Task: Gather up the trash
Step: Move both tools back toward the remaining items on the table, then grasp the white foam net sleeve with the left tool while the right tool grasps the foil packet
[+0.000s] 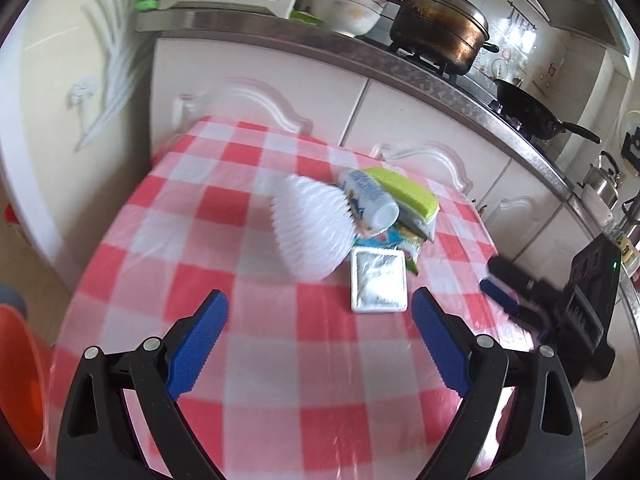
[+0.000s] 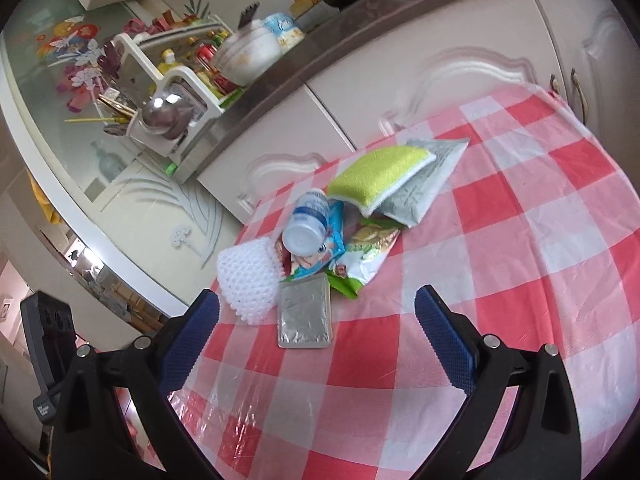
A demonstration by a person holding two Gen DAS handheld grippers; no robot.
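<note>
Hovered spread and empty, left gripper [image 1: 320,316] and right gripper [image 2: 316,320], foil pouch [image 1: 378,286] just ahead, lengthwise, between both.

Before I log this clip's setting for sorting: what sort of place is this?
A home kitchen, most likely: a steamer pot and black wok sit on a stove, with a dish rack on the counter behind the checked tablecloth.
</note>
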